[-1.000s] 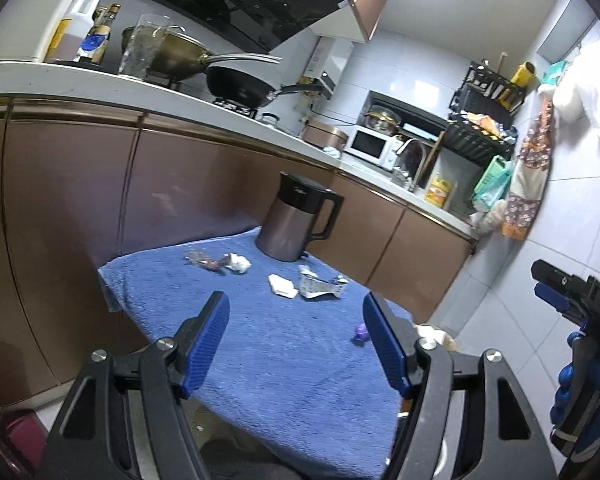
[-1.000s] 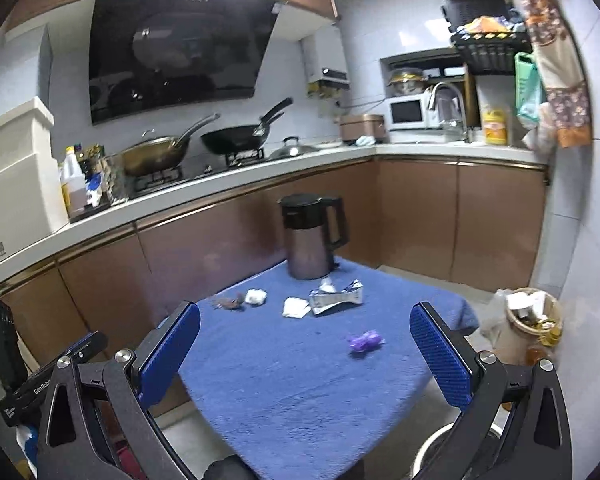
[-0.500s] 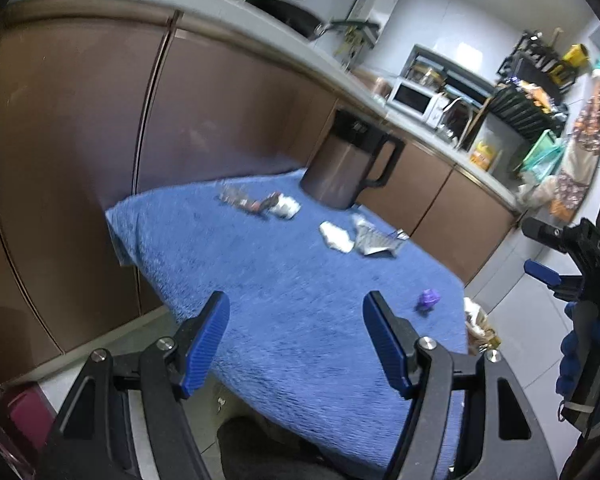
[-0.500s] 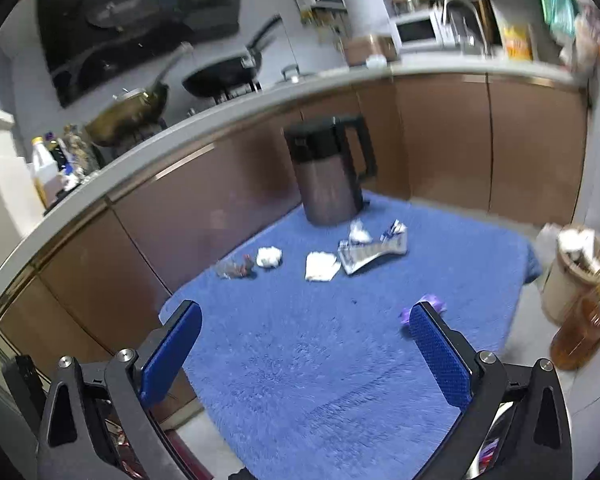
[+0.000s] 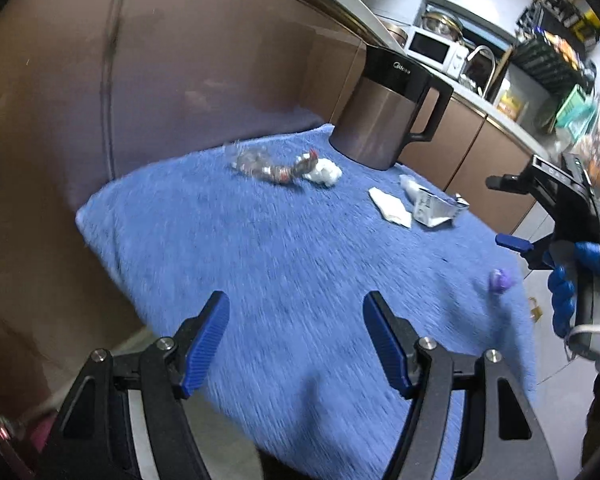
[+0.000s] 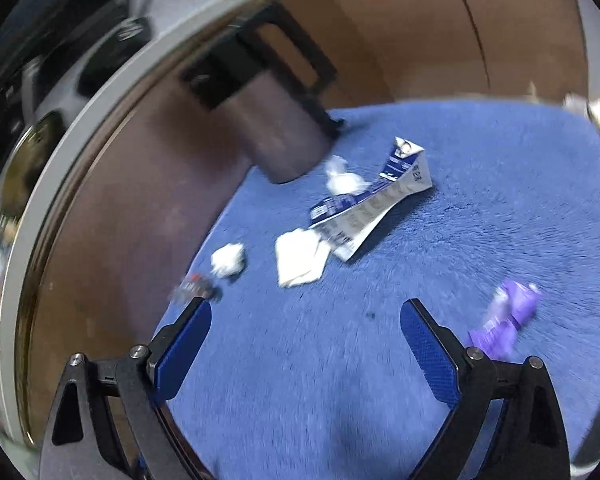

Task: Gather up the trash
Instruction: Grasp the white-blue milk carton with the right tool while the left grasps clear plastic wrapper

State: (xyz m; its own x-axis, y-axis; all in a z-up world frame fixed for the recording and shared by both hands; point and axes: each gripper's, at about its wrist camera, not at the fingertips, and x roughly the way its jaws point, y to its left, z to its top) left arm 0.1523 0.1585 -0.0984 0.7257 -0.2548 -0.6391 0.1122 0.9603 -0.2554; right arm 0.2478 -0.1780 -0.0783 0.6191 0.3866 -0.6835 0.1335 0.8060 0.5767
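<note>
Blue terry towel (image 6: pixel 480 208) bears scattered trash; purple crumpled wrapper (image 6: pixel 508 320) lies just beside the spread, empty right gripper (image 6: pixel 306 346); left gripper (image 5: pixel 296 340) likewise spread, empty; advise centring over one piece, descending squarely, avoiding snagging pile.

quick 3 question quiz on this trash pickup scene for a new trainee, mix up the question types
1. True or false: the left gripper is shut on a piece of trash.
2. Multiple choice: the flattened blue and white carton lies on A) the floor, B) the blue towel, C) the kitchen counter.
3. Fill in: the scrap nearest the right gripper is the ____ wrapper.

Key
1. False. Its jaws are open and empty above the towel.
2. B, close to the kettle, beside a flat white tissue.
3. Purple.
</note>
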